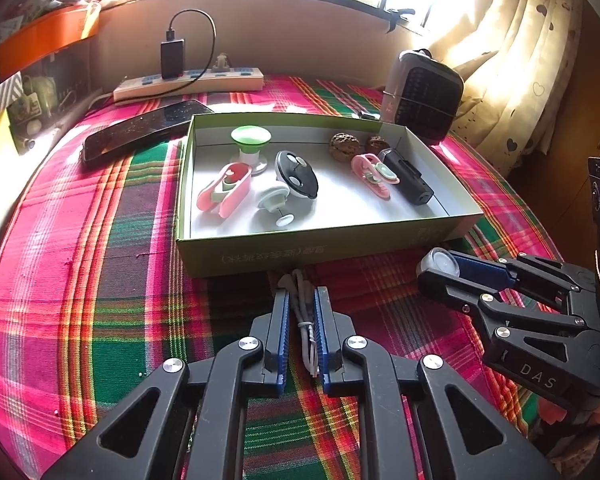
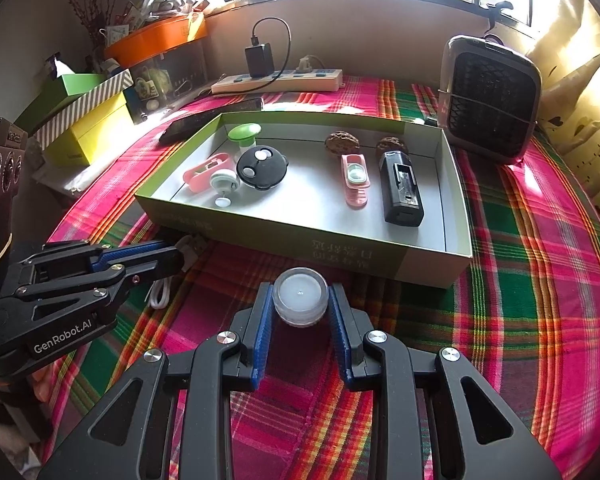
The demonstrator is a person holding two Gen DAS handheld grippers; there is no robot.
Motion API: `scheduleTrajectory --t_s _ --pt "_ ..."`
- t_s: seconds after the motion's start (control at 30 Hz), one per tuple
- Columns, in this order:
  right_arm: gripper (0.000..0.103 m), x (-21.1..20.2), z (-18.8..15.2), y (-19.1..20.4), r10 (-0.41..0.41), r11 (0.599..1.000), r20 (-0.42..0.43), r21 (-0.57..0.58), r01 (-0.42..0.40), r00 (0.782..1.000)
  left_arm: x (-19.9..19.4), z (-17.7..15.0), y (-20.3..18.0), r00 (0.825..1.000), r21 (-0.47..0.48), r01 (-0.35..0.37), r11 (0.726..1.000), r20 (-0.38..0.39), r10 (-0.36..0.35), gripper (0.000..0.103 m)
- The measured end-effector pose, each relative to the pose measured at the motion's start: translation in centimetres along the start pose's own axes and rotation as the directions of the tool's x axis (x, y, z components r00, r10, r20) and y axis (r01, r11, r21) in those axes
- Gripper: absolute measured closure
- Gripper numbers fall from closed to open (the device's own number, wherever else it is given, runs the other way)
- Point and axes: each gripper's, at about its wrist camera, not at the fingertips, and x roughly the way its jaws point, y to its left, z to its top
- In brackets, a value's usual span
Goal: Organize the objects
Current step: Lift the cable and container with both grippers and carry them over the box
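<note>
the left tool [image 1: 302,312] was closed tight on a bundled grey cable [image 1: 305,320], its blue pads [image 1: 284,320] pressing the coil from both sides. the cable's long axis ran along the fingers, pointing away from the camera toward the near wall of the cardboard box [image 1: 320,246]; its far loop lay just short of that wall, over the plaid cloth [image 1: 100,280] covering the tabletop.

the right tool [image 2: 300,300] was partly closed on a small round clear-and-white jar [image 2: 300,296], gripped at its sides, with the circular face turned up toward the camera. the jar sat between the fingertips just in front of the box's near wall [image 2: 340,256], outside the box.

inside the box lay a black rectangular device [image 2: 402,188], its long axis running front to back, a pink clip [image 2: 356,182] beside it aligned the same way, a black round piece [image 2: 262,168], a second pink clip [image 2: 204,172], a green-topped spool [image 2: 244,136] and two walnuts [image 2: 342,142] at the far wall. behind the box stood a power strip [image 2: 276,80] and a small fan heater [image 2: 490,100].
</note>
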Motion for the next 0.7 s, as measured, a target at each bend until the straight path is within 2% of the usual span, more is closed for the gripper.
scheduleTrajectory --t_s 0.17,0.33,0.43,0.47,0.5,0.7 --pt "0.074 -0.02 0.05 0.01 0.0 1.0 0.004 0.002 0.0 1.0 -0.33 0.06 -0.16 1.0 0.004 0.001 1.0 0.018 -0.001 0.099" --pt "0.074 -0.1 0.03 -0.03 0.002 1.0 0.005 0.003 -0.002 1.0 -0.49 -0.03 0.24 1.0 -0.011 0.007 1.0 0.014 -0.007 0.099" --pt "0.074 -0.16 0.02 -0.04 0.001 1.0 0.006 0.004 -0.001 1.0 -0.21 0.03 0.49 1.0 -0.042 0.014 0.999 -0.001 -0.014 0.091" --pt "0.074 -0.17 0.03 -0.03 0.001 1.0 0.007 0.005 -0.001 1.0 -0.07 0.0 0.54 1.0 -0.043 0.007 0.999 -0.01 -0.008 0.084" --pt "0.074 -0.18 0.03 -0.03 0.001 1.0 0.007 0.005 -0.001 1.0 0.02 -0.1 0.6 1.0 -0.039 0.001 0.999 -0.017 -0.002 0.081" --pt "0.074 -0.13 -0.02 -0.01 0.002 1.0 0.005 0.007 -0.002 1.0 0.43 0.02 0.43 1.0 -0.028 -0.01 1.0 -0.023 0.009 0.08"
